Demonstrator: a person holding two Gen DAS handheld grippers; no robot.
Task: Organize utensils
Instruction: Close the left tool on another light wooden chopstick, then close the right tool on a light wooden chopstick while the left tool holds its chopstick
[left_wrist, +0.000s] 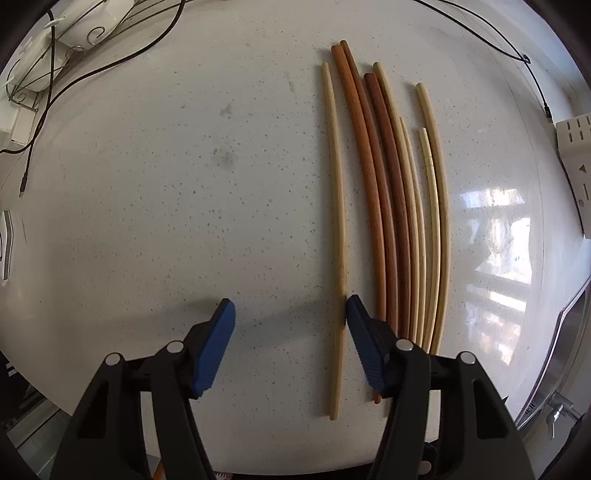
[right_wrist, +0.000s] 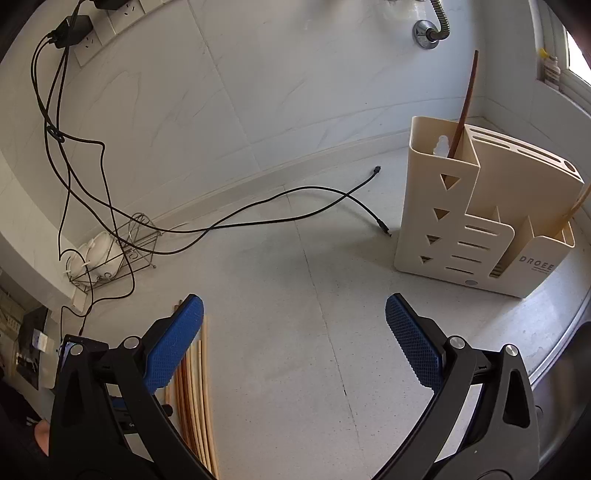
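Observation:
Several chopsticks (left_wrist: 391, 206), pale and reddish-brown, lie side by side on the white speckled counter. One pale chopstick (left_wrist: 338, 221) lies apart on the left of the group. My left gripper (left_wrist: 290, 306) is open low over the counter, its right fingertip (left_wrist: 354, 306) touching that pale chopstick. My right gripper (right_wrist: 293, 310) is open and empty, above the counter. The chopsticks also show at its lower left (right_wrist: 195, 398). A cream utensil holder (right_wrist: 476, 225) stands at the right with one dark chopstick (right_wrist: 466, 99) upright in its tall compartment and a pale one (right_wrist: 576, 206) in its right compartment.
Black cables (right_wrist: 229, 225) trail across the counter from wall sockets (right_wrist: 92, 37). A wire rack with white dishes (right_wrist: 107, 254) stands at the back left. A sink edge (right_wrist: 561, 354) runs along the right. The holder's edge (left_wrist: 576, 155) shows at the right of the left wrist view.

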